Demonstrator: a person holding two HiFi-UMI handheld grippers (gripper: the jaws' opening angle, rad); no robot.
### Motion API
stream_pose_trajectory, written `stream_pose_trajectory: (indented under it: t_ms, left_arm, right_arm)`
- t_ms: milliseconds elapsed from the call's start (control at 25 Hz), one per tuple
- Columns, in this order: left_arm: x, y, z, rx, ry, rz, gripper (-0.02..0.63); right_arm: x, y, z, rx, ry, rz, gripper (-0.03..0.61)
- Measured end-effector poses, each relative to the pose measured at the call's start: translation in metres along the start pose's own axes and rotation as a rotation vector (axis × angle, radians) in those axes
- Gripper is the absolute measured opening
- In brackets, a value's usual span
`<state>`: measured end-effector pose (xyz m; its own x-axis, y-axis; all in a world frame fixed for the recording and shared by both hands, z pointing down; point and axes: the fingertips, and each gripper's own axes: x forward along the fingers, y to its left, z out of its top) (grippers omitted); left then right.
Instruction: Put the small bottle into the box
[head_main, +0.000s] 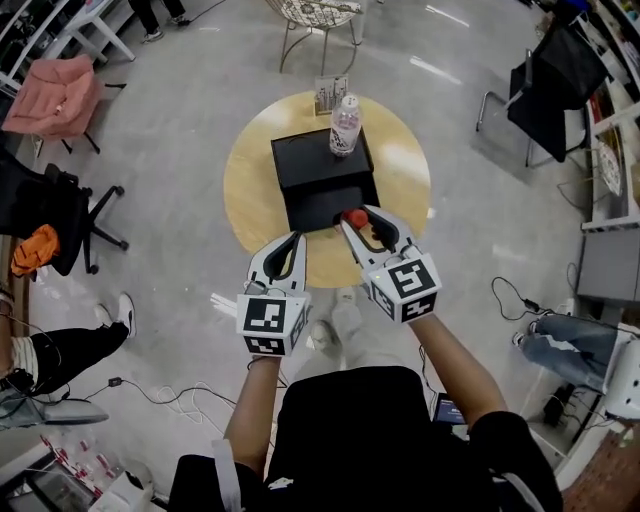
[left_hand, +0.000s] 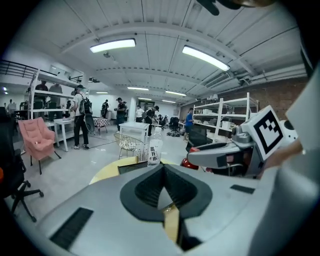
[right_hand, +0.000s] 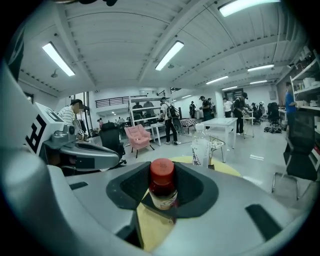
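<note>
A grey polished floor (head_main: 180, 120) spreads around a round yellow wooden table (head_main: 250, 180), with a pink armchair (head_main: 55, 95) and a black office chair (head_main: 70, 215) well apart from it on the left and a white wire chair (head_main: 315, 15) beyond its far side. On the table stands a black square box (head_main: 315, 165). I cannot tell from above whether it is open. A clear plastic water bottle with a white cap (head_main: 345, 125) stands upright on the box's far right corner. Just behind it, at the table's far edge, is a small stand of cards (head_main: 330, 95). The left gripper (head_main: 296, 238) hangs over the table's near edge with its jaws pressed together and nothing between them. Beside it, the right gripper (head_main: 358, 216) pinches the small bottle (right_hand: 162, 185), which sits upright between the dark pads (right_hand: 192, 187), just at the near side of the box. The small bottle has a round red cap, a dark reddish body and a pale label band wrapped around its lower part. The pads hide its base.
</note>
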<state>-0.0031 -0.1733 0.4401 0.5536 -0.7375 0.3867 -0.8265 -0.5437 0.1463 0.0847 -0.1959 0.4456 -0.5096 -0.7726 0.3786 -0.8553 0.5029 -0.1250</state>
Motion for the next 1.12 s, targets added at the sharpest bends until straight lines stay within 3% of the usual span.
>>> stream_pose_trajectory:
  t_ms: [440,880,1120]
  left_arm:
    - [0.045,0.031,-0.046,-0.109,0.098,0.041,0.011]
    - [0.070,0.071,-0.079,-0.144,0.152,0.071,0.011]
    - [0.075,0.085,-0.095,-0.162,0.178,0.082,0.011]
  right_arm:
    - [0.068,-0.021,-0.049,0.004,0.140,0.067,0.137]
    - [0.141,-0.019,-0.092,-0.013,0.236,0.118,0.137]
    - [0.166,-0.017,-0.101,-0.077,0.247,0.126,0.137]
